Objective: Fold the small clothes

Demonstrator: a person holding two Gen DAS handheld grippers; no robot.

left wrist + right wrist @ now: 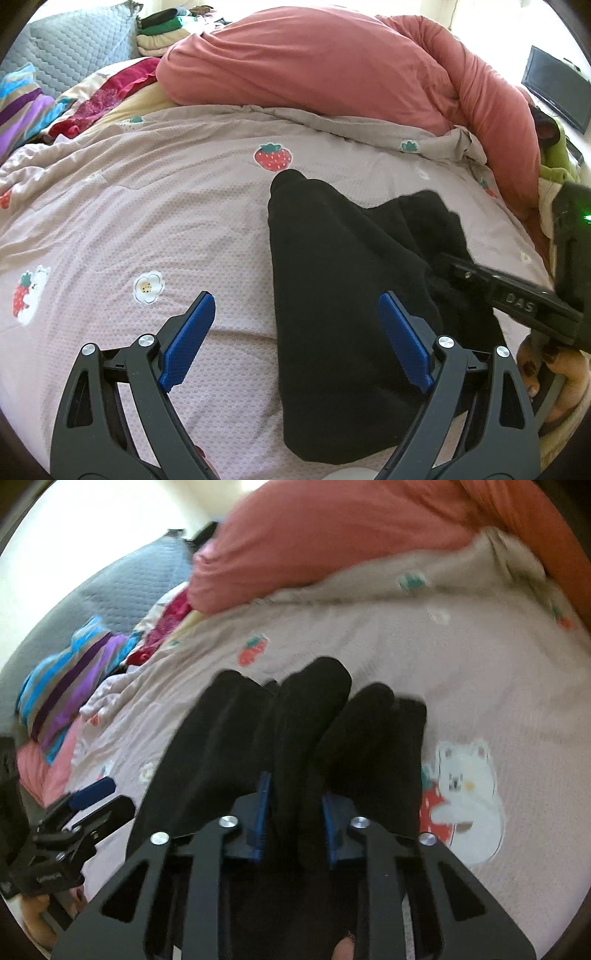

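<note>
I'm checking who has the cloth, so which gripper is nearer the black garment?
Right. The right gripper is shut on a fold of the black garment; the left gripper stands open just above it, not gripping.

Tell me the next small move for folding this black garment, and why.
Probably bring the open left hand-held gripper down onto the near edge of the black garment and close. The right hand-held gripper already pinches a bunched fold, while the left one's blue pads straddle the cloth without gripping it, so only one side is held.
</note>
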